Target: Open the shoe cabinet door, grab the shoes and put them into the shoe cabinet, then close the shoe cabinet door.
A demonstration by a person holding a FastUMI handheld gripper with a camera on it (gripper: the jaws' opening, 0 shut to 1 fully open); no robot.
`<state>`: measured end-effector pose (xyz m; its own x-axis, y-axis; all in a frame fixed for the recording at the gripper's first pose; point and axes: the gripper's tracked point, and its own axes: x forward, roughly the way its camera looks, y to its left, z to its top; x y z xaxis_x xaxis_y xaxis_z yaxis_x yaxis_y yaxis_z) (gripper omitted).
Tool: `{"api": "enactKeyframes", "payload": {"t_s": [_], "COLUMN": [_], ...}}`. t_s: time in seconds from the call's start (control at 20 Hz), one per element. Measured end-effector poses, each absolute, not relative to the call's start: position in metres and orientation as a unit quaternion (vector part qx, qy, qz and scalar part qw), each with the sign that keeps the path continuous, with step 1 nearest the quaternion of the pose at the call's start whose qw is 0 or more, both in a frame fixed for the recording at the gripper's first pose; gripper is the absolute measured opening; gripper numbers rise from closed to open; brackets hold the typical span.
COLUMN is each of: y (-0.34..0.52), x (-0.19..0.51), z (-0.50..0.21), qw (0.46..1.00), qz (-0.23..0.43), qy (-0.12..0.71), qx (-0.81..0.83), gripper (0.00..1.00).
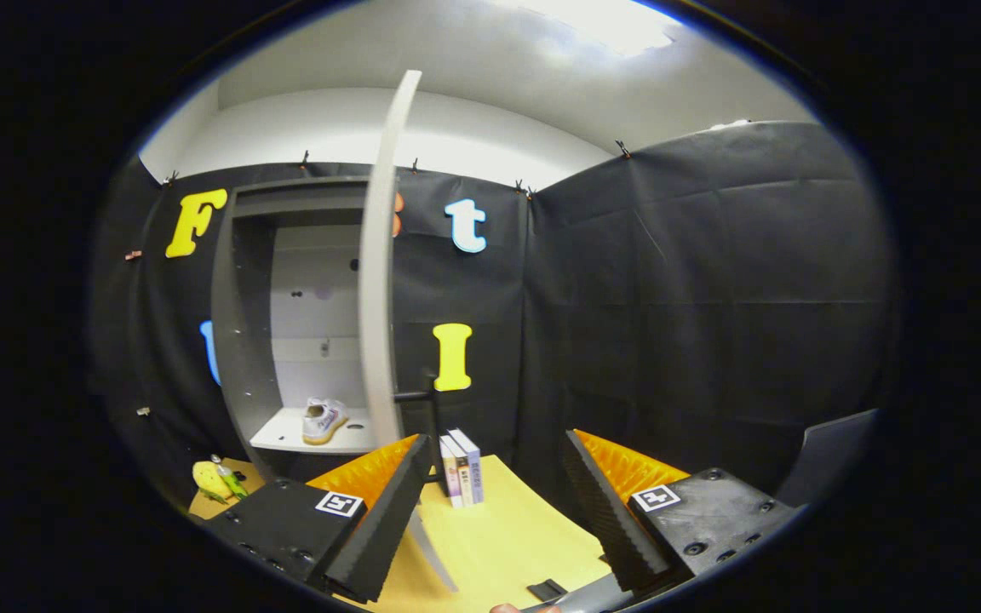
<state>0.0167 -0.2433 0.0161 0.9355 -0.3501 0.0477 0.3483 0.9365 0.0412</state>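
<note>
White shoe on shelf in shoe cabinet, door ajar.
Gripper fingers apart, holding nothing; books just ahead.

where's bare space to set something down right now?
Free: the tabletop ahead of the open, empty tool, right of the books; the cabinet shelf left of the shoe. Crowded: the table corner with the banana and bottle.

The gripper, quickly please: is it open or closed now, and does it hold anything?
Gripper: open, fingers spread wide and holding nothing; the pale edge-on cabinet door stands just ahead of them, and the white shoe lies inside the grey shoe cabinet.
</note>
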Motion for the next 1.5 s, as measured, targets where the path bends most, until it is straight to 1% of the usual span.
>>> {"api": "enactKeyframes", "payload": {"t_s": [0.2,0.35,0.55,1.0,1.2,1.5], "y": [-0.253,-0.239,-0.182,-0.004,0.02,0.029], "x": [0.063,0.067,0.062,0.086,0.093,0.096], "z": [-0.007,-0.005,-0.005,-0.012,-0.008,-0.01], "qw": [0.987,0.989,0.994,0.997,0.995,0.996], "qz": [-0.158,-0.139,-0.102,0.043,0.058,0.053], "qy": [0.011,0.007,0.011,0.027,0.02,0.019], "qx": [0.03,0.046,0.048,0.058,0.073,0.068], "gripper": [0.98,0.97,0.97,0.98,0.97,0.98]}}
